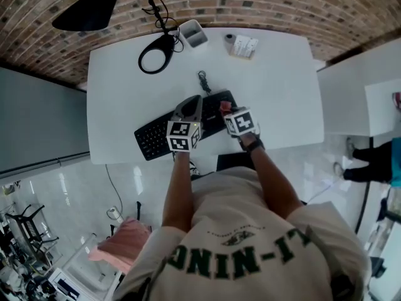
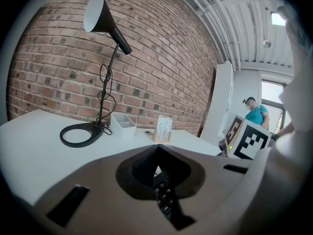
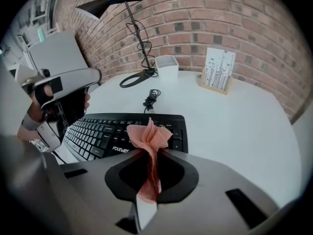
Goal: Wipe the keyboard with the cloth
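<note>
Right gripper view: right gripper [image 3: 150, 155] pinches a crumpled pink woven cloth [image 3: 149, 133] over the black "FOUNDER" keyboard [image 3: 107, 133] by the white table's [image 3: 234, 126] front edge. Left gripper [image 2: 157, 151] is closed, empty.

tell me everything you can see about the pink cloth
The cloth is a salmon-pink piece with a fine woven texture, bunched into folds. The right gripper has its jaws shut on its lower part, so the crumpled top fans out beyond them. It is over the right end of the black keyboard; whether it touches the keys can't be told.
</note>
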{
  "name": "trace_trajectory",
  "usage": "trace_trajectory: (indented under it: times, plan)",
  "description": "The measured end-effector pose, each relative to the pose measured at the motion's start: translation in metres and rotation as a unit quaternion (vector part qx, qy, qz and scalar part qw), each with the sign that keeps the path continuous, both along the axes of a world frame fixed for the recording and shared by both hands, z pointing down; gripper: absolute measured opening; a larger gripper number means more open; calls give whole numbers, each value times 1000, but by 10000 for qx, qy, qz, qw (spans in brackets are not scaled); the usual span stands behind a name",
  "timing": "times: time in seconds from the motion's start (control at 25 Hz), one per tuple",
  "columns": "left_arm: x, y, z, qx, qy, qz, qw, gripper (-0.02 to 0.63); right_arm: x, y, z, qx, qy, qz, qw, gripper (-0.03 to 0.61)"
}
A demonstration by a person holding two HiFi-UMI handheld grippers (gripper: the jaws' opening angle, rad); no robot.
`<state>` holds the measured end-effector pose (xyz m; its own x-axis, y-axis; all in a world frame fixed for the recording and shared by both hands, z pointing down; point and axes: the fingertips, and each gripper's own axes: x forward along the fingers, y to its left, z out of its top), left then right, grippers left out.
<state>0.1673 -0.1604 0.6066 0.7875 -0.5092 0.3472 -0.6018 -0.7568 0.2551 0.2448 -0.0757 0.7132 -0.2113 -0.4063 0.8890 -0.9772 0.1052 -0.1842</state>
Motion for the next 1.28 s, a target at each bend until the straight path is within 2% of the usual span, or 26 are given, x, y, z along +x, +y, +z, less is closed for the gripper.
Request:
trace_trajectory:
  times: [0.16,0.28,0.44,0.56,0.64,0.76,0.88,1.08,1.28]
  plan:
    - [9,-2,1,-18,22,87,10000,0,36,-3,4,101,395,254,9988,26]
    - [17,-4,-2,-7,47,151,9999,0,44,-2,5,104,301,421,9986,25]
    - [26,-5,-6,35,64,230,9997,0,63,1,5,76,485,668,9966,25]
    - [25,-2,-8,62,63,273,9996,0,80,3,10,58,570,884,9944,25]
    - [20,1,-9,70,51,268,9996,0,78,2,11,58,528,923,9943,25]
    - [-1,3,-11,94,-12,118,9999,0,61,-3,2,70,491,836,9953,25]
    - [-39,1,-13,89,-33,-203,9997,0,34,-15,-4,215,412,620,9970,25]
    - [-126,6,-12,33,-102,-912,9958,0,-58,-25,-9,287,-58,-24,9996,25]
    - [-207,19,-12,75,-215,-1461,9890,0,-170,-26,-10,310,-537,-809,9948,26]
